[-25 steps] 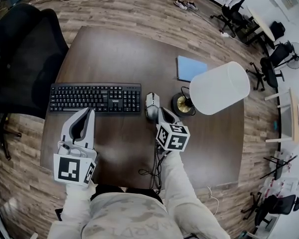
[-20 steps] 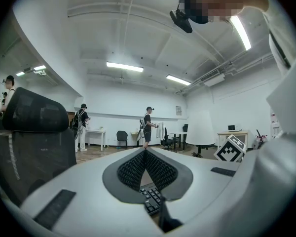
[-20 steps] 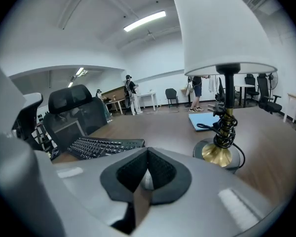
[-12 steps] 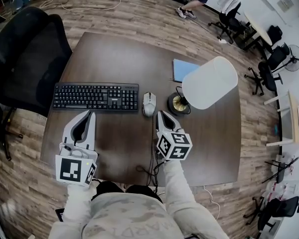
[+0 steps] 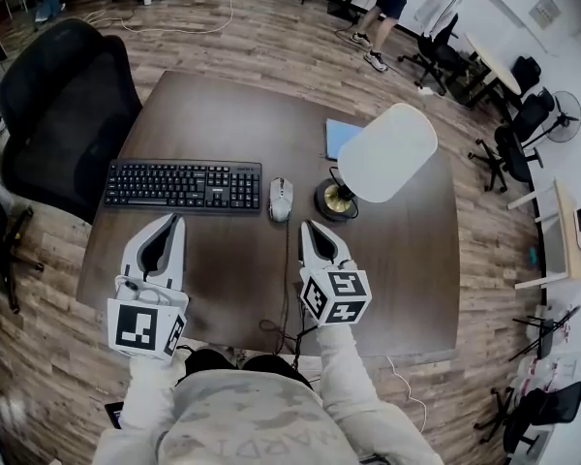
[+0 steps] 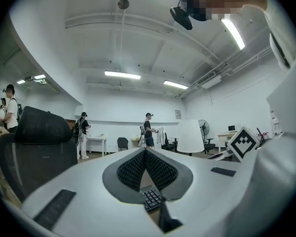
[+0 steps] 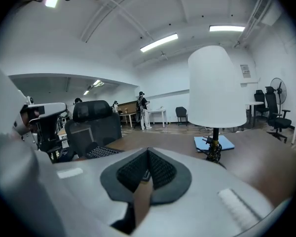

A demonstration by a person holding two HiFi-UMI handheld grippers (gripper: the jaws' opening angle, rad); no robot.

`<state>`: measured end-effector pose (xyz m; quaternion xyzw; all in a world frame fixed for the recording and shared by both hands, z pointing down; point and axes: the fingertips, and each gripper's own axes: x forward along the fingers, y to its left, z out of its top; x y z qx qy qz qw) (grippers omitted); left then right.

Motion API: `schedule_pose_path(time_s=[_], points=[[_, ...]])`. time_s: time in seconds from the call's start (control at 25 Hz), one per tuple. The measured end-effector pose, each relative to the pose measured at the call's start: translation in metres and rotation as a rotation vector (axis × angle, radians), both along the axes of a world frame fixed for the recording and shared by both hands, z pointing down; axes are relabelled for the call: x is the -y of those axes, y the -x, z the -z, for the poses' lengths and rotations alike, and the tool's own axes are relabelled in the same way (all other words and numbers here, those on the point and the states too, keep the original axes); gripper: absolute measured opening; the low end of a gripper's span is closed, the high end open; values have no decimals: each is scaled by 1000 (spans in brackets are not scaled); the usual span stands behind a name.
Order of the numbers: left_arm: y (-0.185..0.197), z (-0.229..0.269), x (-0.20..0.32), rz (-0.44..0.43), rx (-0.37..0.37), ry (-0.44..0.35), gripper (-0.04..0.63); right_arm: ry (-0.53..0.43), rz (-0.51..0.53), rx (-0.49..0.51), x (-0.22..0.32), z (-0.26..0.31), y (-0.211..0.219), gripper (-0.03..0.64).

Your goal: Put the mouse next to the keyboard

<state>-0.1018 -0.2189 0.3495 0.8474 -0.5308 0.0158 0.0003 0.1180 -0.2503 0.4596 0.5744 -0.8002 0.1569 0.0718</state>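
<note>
Mouse (image 5: 281, 199) lies just beside keyboard (image 5: 184, 184), seen only in head view, apparently; left tongs (image 5: 173, 219) and right tongs (image 5: 309, 226) closed, empty

Left tongs (image 5: 177, 219) and right tongs (image 5: 307, 227) are pale grey with black-and-white marker cubes (image 5: 140, 327); sleeves (image 5: 353, 376) cream, perhaps faintly patterned.

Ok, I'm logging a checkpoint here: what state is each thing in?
keyboard: flat on the table.
mouse: on the table beside the keyboard's right end, unheld.
lamp: upright.
left gripper: shut, empty.
right gripper: shut, empty.
</note>
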Motion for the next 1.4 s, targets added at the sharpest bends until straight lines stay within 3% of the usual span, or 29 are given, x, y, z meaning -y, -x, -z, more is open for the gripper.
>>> schedule_pose_path(time_s=[1.4], points=[[-28, 44, -79, 1, 15, -98, 6, -280, 60, 0, -102, 108, -10, 11]])
